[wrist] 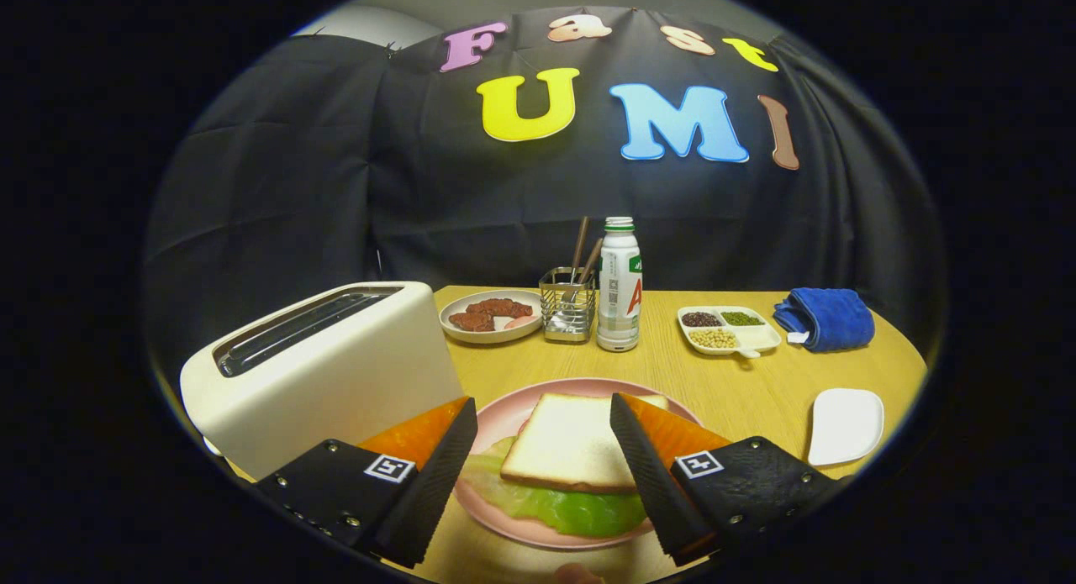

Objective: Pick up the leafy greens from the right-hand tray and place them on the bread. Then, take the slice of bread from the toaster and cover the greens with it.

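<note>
The gripper (545, 449) has its two fingers spread wide apart, and they pinch nothing. Between them lies one round pink plate (504, 419) on the yellow wooden table (748, 391). On this plate there is one square slice of white bread (565, 443) with a brown crust, and it lies on top of the light green leafy greens (580, 510). The greens come out under the bread toward the fingers; their far part is hidden by the slice, and the right finger covers the right corner of the bread.

Just beyond the left finger stands one cream toaster (328, 365) with two long slots; what is inside the slots is hard to make out. Beyond the right finger lies one small white tray (845, 426), well apart from the plate.

Farther ahead, in a row, I count one pale round dish (492, 315) with brown pieces of food, one metal wire holder (567, 302) with two brown sticks, one white plastic bottle (619, 286) with a green cap, one white divided dish (730, 328) with three kinds of small grains, and one folded blue cloth (825, 318).
</note>
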Available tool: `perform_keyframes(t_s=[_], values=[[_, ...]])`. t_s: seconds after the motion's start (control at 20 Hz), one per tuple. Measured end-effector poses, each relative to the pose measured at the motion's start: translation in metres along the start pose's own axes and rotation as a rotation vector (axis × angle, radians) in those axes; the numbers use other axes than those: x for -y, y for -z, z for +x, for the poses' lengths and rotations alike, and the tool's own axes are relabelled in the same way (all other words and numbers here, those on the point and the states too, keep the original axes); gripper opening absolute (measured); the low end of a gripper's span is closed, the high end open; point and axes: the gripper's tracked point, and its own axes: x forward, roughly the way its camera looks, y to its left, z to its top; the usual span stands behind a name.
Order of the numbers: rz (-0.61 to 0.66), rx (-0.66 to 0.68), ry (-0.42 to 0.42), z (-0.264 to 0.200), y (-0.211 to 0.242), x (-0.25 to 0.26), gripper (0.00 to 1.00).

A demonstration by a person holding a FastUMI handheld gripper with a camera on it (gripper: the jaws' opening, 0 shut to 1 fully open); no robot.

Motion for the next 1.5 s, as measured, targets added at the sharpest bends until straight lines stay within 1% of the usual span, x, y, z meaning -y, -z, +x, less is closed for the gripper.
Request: perform_keyframes(t_s=[0.2, 0.35, 0.6, 0.85, 1.1, 1.4, 1.5], values=[[-0.011, 0.038, 0.011, -0.008, -0.014, 0.018, 0.97], [-0.027, 0.066, 0.033, -0.016, -0.024, 0.039, 0.97], [-0.011, 0.075, 0.047, -0.032, -0.033, 0.080, 0.97], [-0.006, 0.112, 0.139, -0.054, -0.047, 0.157, 0.97], [0.010, 0.151, 0.249, -0.089, -0.059, 0.247, 0.97], [0.017, 0.190, 0.328, -0.133, -0.064, 0.353, 0.97], [0.055, 0.193, 0.328, -0.146, -0.060, 0.386, 0.97]])
